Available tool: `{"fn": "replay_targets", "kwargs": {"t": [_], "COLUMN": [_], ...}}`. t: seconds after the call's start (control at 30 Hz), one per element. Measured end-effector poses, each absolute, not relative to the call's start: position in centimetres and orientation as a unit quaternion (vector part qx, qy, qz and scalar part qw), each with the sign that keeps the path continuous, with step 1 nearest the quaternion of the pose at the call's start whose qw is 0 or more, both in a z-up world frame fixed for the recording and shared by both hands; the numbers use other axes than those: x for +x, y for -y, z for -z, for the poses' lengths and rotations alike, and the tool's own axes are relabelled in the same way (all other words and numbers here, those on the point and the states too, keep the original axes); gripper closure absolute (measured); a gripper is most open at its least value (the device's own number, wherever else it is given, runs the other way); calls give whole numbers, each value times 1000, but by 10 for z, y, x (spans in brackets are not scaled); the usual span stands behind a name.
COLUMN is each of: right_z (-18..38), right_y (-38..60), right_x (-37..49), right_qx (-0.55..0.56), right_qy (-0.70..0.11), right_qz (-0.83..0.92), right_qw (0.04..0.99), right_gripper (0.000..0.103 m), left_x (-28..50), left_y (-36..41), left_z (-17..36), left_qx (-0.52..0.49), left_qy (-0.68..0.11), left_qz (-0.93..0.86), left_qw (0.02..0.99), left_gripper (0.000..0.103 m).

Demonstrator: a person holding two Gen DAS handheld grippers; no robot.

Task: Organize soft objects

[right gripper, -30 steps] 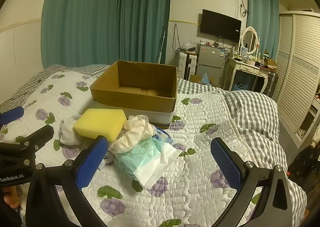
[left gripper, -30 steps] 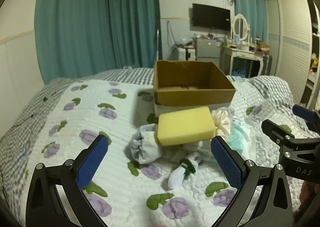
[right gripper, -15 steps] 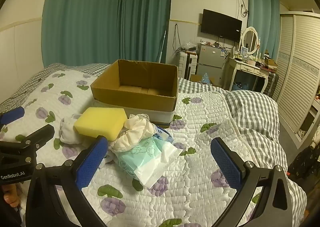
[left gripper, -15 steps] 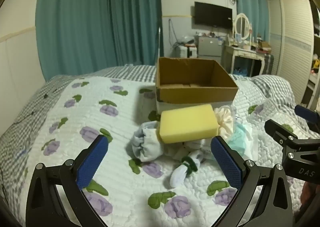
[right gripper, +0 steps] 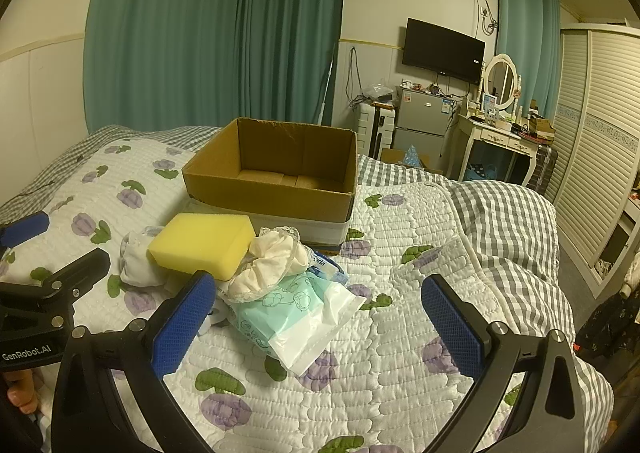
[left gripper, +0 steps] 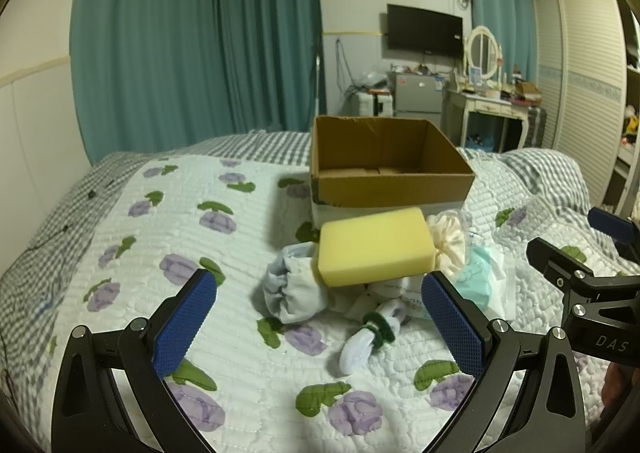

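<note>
A pile of soft things lies on the bed in front of an open, empty cardboard box (left gripper: pixel 388 173) (right gripper: pixel 276 177). A yellow sponge (left gripper: pixel 374 247) (right gripper: pixel 202 245) lies on top of the pile. A pale blue rolled cloth (left gripper: pixel 290 287) is at its left, and a cream scrunchie (right gripper: pixel 268 261) and a teal tissue pack (right gripper: pixel 288 313) are at its right. A white sock roll with a green band (left gripper: pixel 370 337) lies nearest. My left gripper (left gripper: pixel 318 327) is open and empty, just short of the pile. My right gripper (right gripper: pixel 318 327) is open and empty, right of the pile.
The bed has a white quilt with purple flowers (left gripper: pixel 160 237) and a grey checked blanket (right gripper: pixel 504 221) at the right. Teal curtains, a wall television, a small fridge and a dressing table stand beyond the bed. A wardrobe is at the far right.
Both grippers have barely shifted. The left view has drawn back and up slightly. The objects have not moved.
</note>
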State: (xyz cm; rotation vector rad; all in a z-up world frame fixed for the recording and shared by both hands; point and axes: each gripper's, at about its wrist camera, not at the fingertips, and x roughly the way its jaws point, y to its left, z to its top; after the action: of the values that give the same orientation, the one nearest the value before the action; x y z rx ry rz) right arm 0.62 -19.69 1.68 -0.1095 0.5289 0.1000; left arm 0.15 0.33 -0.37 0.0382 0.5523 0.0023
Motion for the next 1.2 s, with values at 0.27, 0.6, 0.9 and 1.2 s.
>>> {"fn": "replay_targets", "kwargs": {"t": [0.27, 0.6, 0.9, 1.2], "right_z": [-17, -17, -16, -16], "right_y": [197, 198, 198, 197], "right_x": [6, 6, 7, 7], "right_qx": [-55, -55, -55, -55], "right_qy": [-261, -261, -262, -262], "right_qz": [-50, -49, -49, -49], "right_qw": [962, 962, 962, 962], "right_gripper": [0, 0, 0, 0], "left_x": [1, 1, 1, 0], "left_y": [-3, -2, -1, -1], "left_z": [3, 3, 4, 4], "left_qx": [18, 18, 19, 19], "left_qy": [-272, -272, -271, -271], "left_qz": [1, 1, 0, 0], "left_qw": [962, 962, 962, 962], "left_gripper": [0, 0, 0, 0]}}
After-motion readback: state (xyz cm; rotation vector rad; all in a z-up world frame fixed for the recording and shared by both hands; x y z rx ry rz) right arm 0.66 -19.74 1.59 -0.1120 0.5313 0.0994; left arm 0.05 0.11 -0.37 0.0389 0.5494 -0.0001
